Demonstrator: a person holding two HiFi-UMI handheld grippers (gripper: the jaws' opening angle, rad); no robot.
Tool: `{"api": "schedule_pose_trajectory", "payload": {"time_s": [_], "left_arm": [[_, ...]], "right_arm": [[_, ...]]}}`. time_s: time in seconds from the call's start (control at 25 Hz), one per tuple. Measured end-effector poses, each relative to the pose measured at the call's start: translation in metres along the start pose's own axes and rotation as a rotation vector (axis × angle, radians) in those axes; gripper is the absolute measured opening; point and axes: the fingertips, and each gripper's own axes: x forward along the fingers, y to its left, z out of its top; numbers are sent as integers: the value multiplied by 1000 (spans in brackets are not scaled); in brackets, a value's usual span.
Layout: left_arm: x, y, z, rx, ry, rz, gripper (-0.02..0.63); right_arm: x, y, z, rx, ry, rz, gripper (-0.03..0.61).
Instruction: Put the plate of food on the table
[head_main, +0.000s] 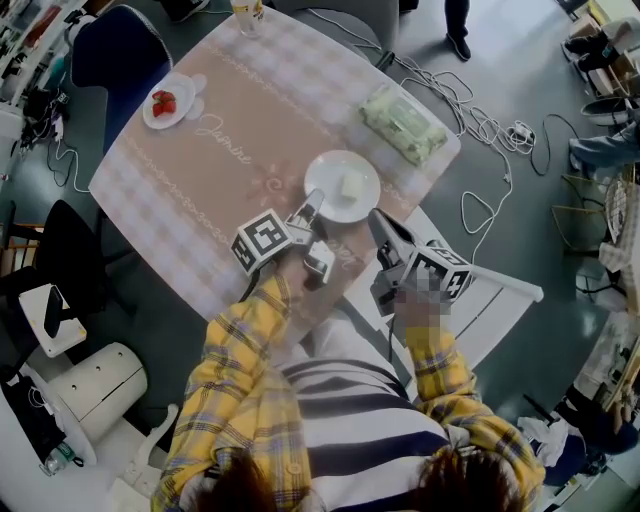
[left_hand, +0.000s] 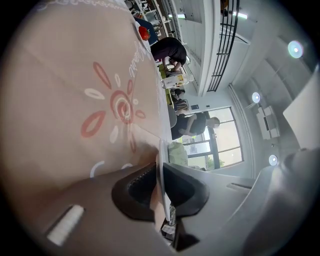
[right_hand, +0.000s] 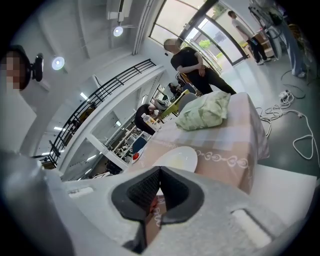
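A white plate (head_main: 345, 192) with a pale piece of food (head_main: 351, 185) rests on the pink checked tablecloth (head_main: 240, 150) near the table's front edge. My left gripper (head_main: 309, 213) is shut on the plate's near-left rim. In the left gripper view that rim (left_hand: 161, 165) runs edge-on between the closed pads of the left gripper (left_hand: 160, 173). My right gripper (head_main: 379, 220) is shut just right of the plate, holding nothing. In the right gripper view the right gripper (right_hand: 159, 173) has its jaws together, and the plate (right_hand: 176, 160) lies just beyond them.
A small plate with red fruit (head_main: 168, 103) sits at the table's far left. A green wipes pack (head_main: 403, 122) lies at the far right and a cup (head_main: 247, 12) stands at the far edge. Cables (head_main: 480, 125) trail on the floor. A white board (head_main: 480, 300) is at the right.
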Motion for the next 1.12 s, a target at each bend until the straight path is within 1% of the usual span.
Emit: {"api": "schedule_pose_trajectory", "payload": {"time_s": [0.08, 0.24, 0.32, 0.44, 0.56, 0.64, 0.72, 0.8, 0.88, 0.92, 1.0, 1.04, 1.12], "left_arm": [[2, 0, 0, 1, 5, 5, 18], [3, 2, 2, -21, 14, 21, 17], [3, 4, 0, -15, 38, 58, 17], [2, 8, -5, 21, 97, 135, 26], [1, 4, -9, 82, 145, 165, 128], [-1, 2, -10, 127, 165, 189, 174], [-5, 2, -9, 183, 166, 228, 200], [-12, 5, -4, 236, 151, 274, 207], [-21, 9, 2, 266, 117, 314, 200], [-26, 11, 6, 272, 95, 326, 165], [-36, 12, 10, 274, 53, 322, 44], [-39, 10, 10, 273, 38, 306, -3], [-44, 5, 8, 280, 32, 261, -5]], "right_arm": [[0, -3, -1, 8, -2, -3, -3], [0, -4, -1, 38, -8, 7, -3], [0, -4, -1, 41, -8, 9, -3], [-1, -2, -1, 57, -9, 19, -3], [-1, -1, -1, 55, -14, 24, -3], [-2, 0, -2, 55, -12, 27, -3], [-3, 0, -3, 55, -13, 25, -3], [-4, 0, -4, 60, -16, 23, -3], [-6, 0, -5, 62, -19, 20, -3], [-6, 0, -6, 61, -20, 18, -3], [-7, 1, -7, 59, -21, 17, -3], [-7, 2, -7, 54, -22, 18, -3], [-7, 6, -9, 49, -22, 20, -3]]}}
